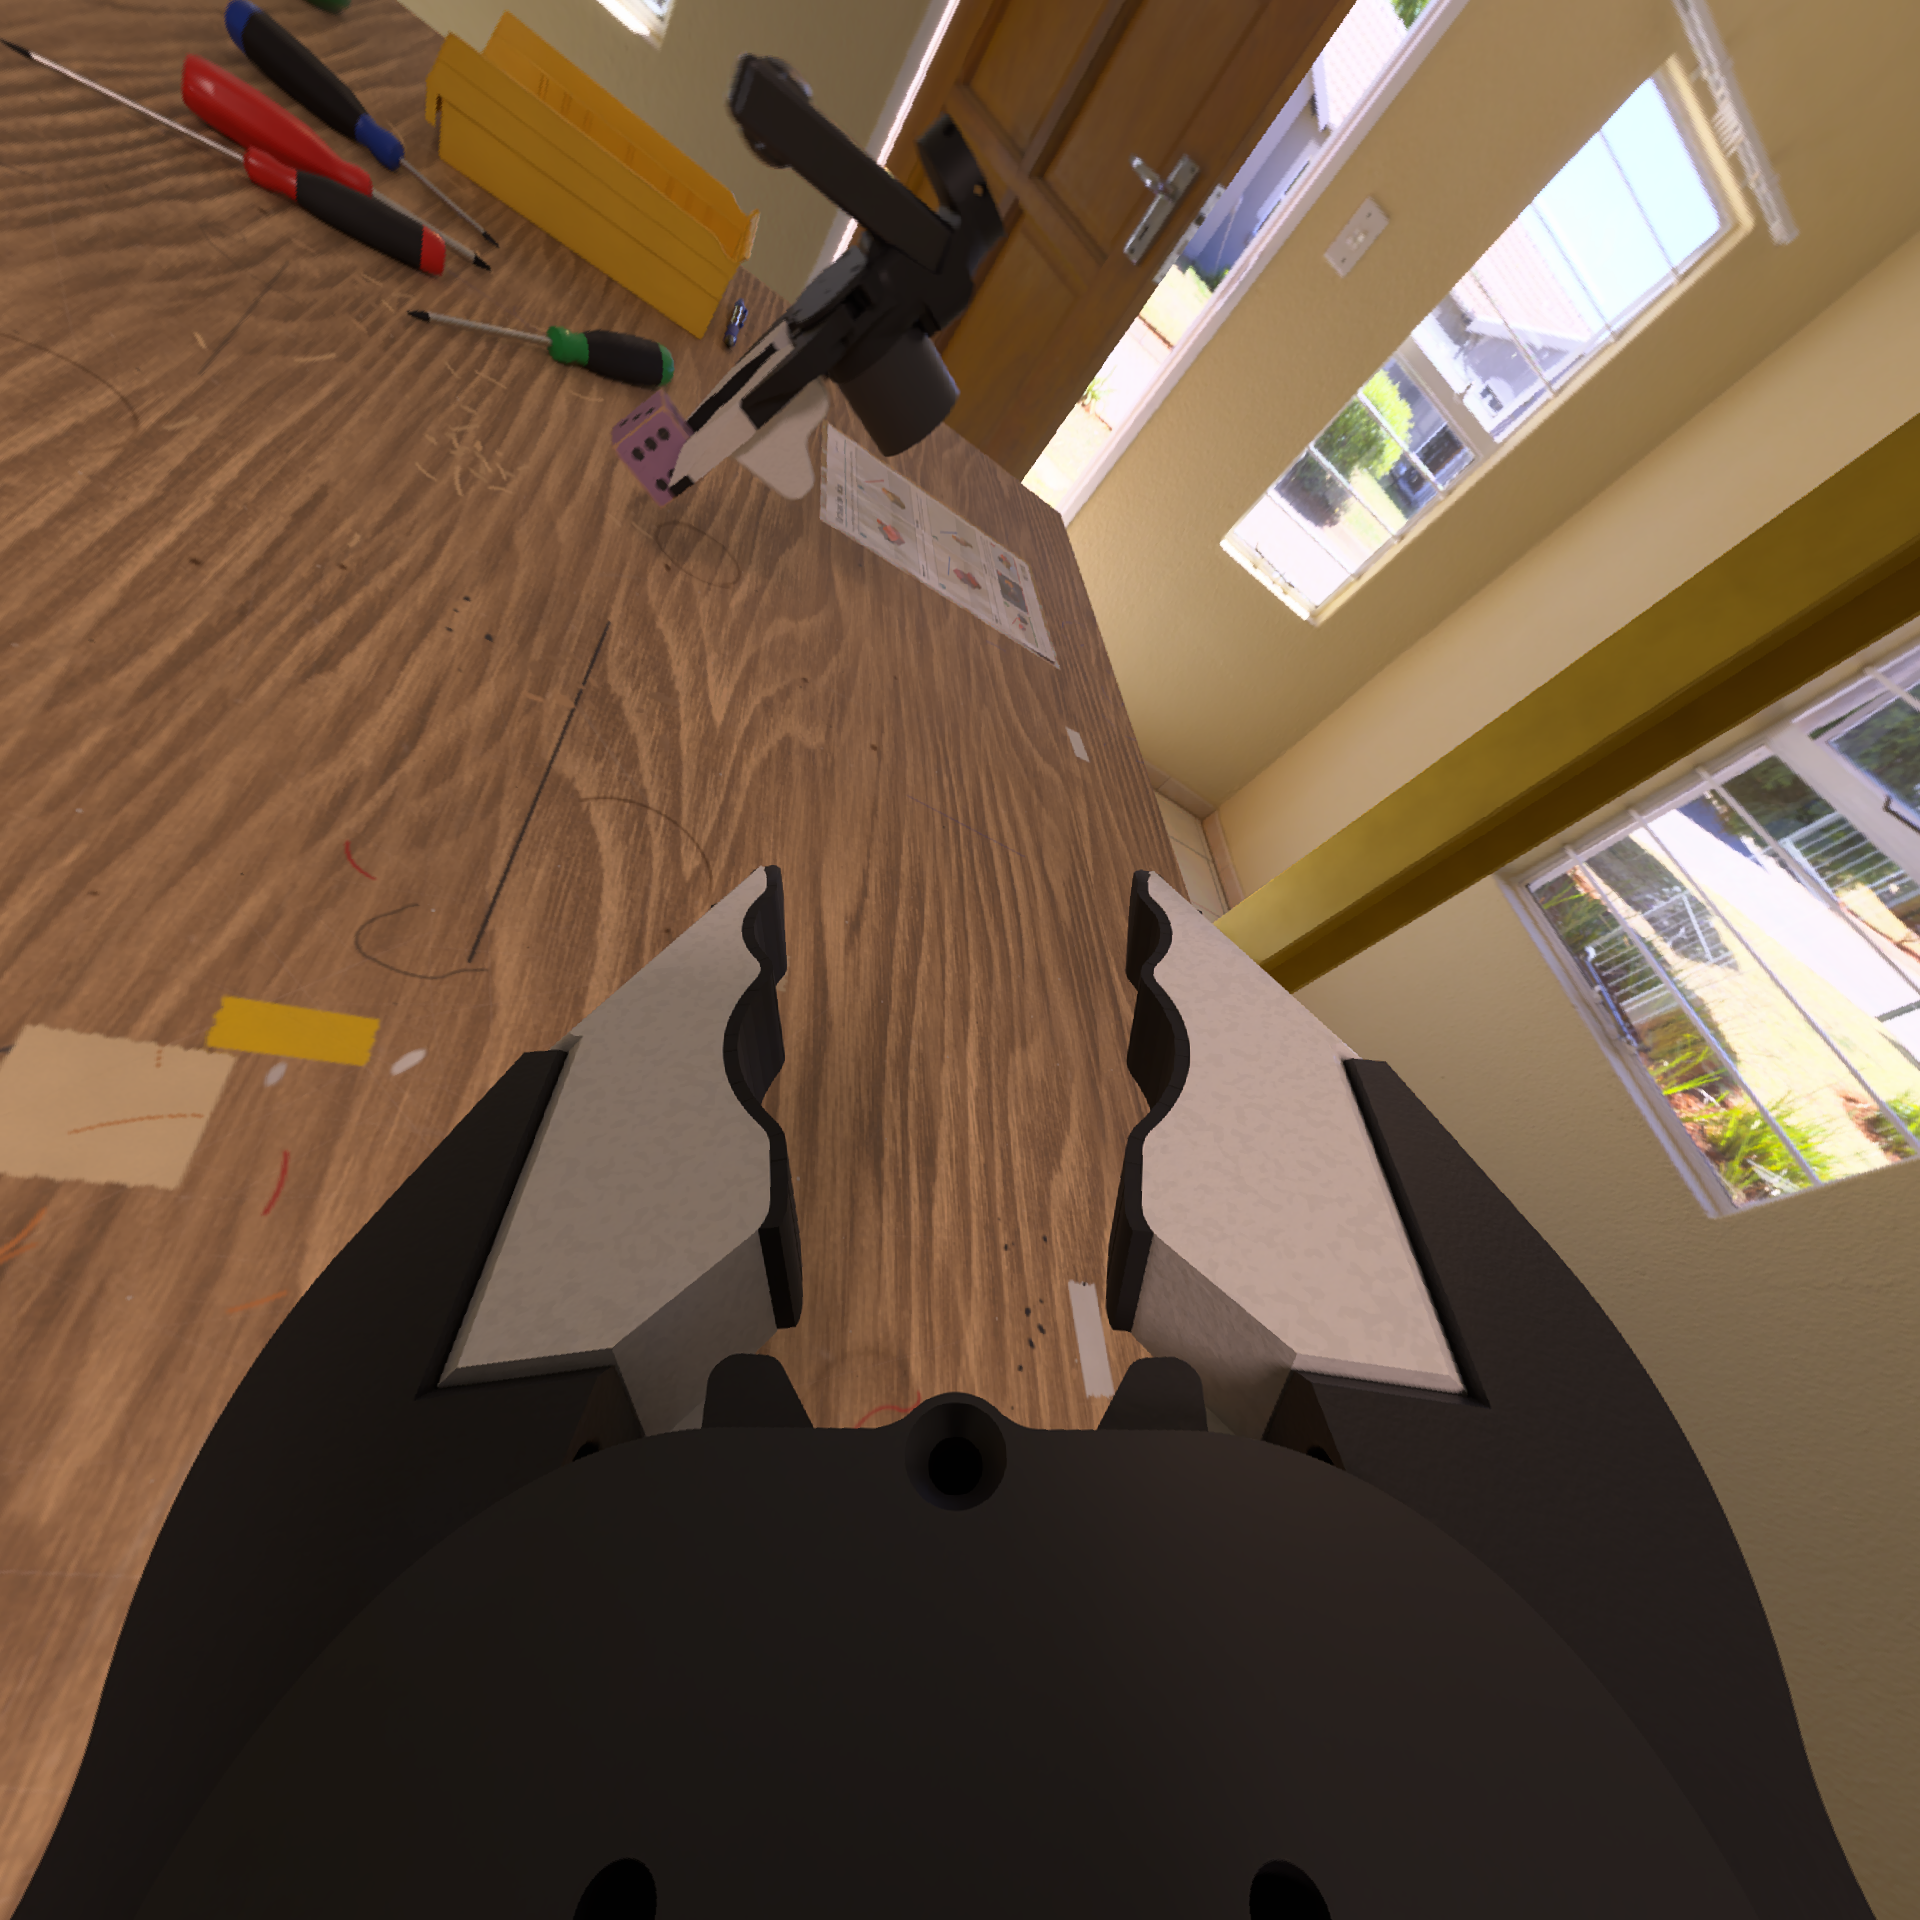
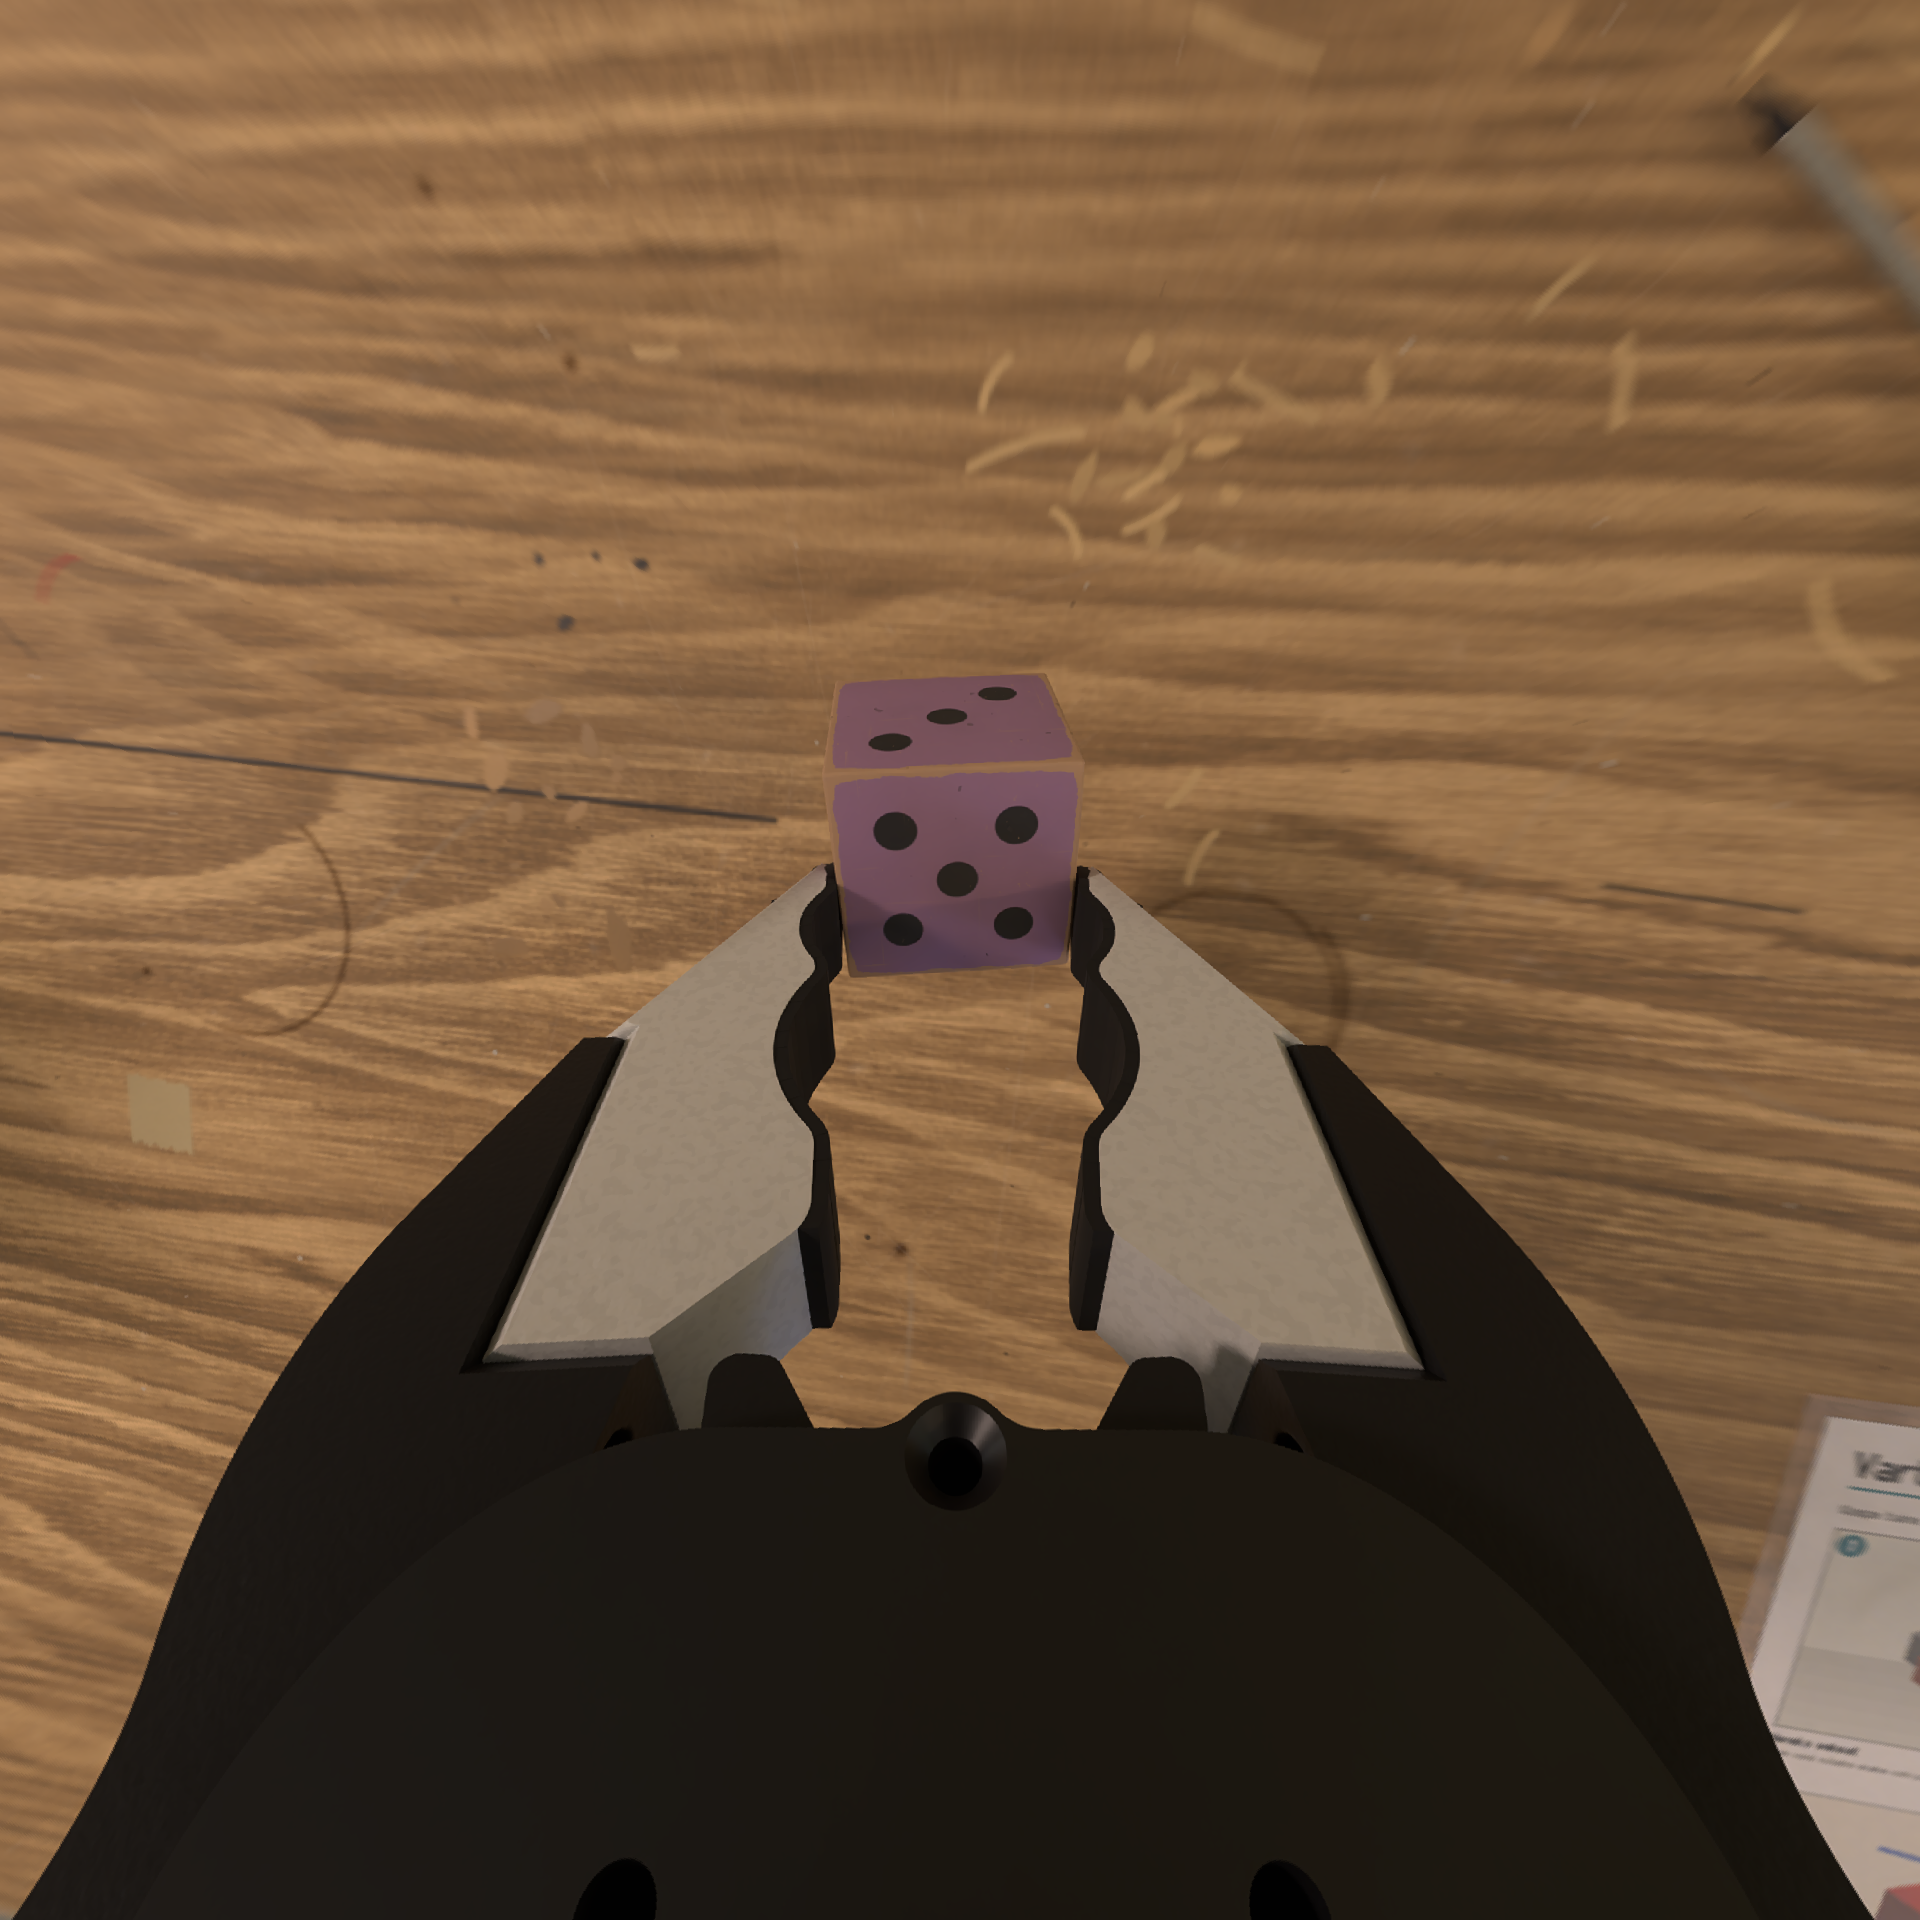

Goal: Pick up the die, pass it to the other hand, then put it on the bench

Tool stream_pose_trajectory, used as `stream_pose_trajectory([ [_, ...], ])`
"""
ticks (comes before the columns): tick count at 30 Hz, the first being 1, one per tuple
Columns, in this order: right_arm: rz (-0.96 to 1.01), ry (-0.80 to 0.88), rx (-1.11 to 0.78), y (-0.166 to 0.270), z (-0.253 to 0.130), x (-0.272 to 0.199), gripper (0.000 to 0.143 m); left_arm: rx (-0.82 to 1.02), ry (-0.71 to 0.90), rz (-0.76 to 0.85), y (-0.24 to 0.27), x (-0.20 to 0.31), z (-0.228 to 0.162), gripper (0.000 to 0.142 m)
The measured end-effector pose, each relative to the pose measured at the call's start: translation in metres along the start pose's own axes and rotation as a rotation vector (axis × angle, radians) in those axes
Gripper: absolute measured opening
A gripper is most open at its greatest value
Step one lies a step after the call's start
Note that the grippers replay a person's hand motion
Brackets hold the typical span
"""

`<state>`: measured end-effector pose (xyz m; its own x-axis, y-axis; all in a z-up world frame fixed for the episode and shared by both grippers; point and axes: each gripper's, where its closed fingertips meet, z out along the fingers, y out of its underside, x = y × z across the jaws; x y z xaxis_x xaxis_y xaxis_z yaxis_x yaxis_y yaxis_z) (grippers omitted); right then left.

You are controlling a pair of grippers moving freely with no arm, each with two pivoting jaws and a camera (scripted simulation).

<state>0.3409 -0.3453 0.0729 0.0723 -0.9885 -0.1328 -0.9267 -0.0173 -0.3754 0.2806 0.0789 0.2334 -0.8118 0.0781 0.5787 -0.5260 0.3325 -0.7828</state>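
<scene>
die: a purple cube with black pips, caught at its lower half between the tips of the right tongs; the five-pip face looks back at the camera, the three-pip face lies beyond it. In the left wrist view the die hangs above the tabletop, not resting on it.
grip: tip-only; the pads touch the two side faces, most of the cube stands proud of them.
step in hand: judged to be the carry toward the handover.
doing it well: keep the squeeze steady and avoid quick turns, since so shallow a hold could let the cube pivot; present the free faces to the other tongs.
right tongs pose: closed narrowly on the die, pitched down at the tabletop; seen from afar they slant down from the upper right.
left tongs: spread wide and holding nothing, low over the wood, well apart from the die, aimed along the tabletop toward it.
nearby: a green-handled screwdriver and a printed sheet lie close to the die.
</scene>
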Motion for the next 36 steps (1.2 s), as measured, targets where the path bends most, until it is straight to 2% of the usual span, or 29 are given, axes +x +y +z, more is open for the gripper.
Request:
stream_pose_trajectory([
  [4, 0.039, -0.037, -0.120, 0.005, 0.033, -0.015, 0.044, -0.026, -0.018, -0.002, 0.004, -0.004, 0.006, 0.065],
  [13, 0.053, -0.002, -0.201, 0.005, 0.059, -0.029, 0.044, -0.055, -0.015, -0.030, 0.009, -0.009, 0.013, 0.041],
  [22, 0.043, 0.008, -0.152, -0.003, 0.055, -0.027, 0.044, -0.032, -0.045, -0.032, 0.005, -0.013, 0.003, 0.043],
  [24, 0.031, -0.030, -0.092, -0.010, 0.039, -0.029, 0.074, -0.010, -0.067, -0.017, -0.001, -0.012, -0.011, 0.045],
  [25, 0.024, -0.046, -0.049, -0.015, 0.029, -0.030, 0.080, 0.008, -0.086, -0.005, -0.004, -0.011, -0.021, 0.046],
  [28, -0.010, -0.026, 0.106, -0.031, -0.007, -0.028, 0.082, 0.103, -0.248, 0.054, -0.016, -0.016, -0.071, 0.047],
  [32, -0.086, -0.034, 0.287, -0.050, -0.045, -0.039, 0.080, 0.095, -0.776, 0.119, 0.003, -0.052, -0.165, 0.042],
  [34, -0.125, -0.037, 0.326, -0.053, -0.055, -0.044, 0.078, 0.009, -0.927, 0.043, 0.032, -0.069, -0.195, 0.039],
  [36, -0.150, -0.006, 0.309, -0.050, -0.059, -0.042, 0.075, -0.116, -0.993, -0.115, 0.064, -0.087, -0.212, 0.036],
])
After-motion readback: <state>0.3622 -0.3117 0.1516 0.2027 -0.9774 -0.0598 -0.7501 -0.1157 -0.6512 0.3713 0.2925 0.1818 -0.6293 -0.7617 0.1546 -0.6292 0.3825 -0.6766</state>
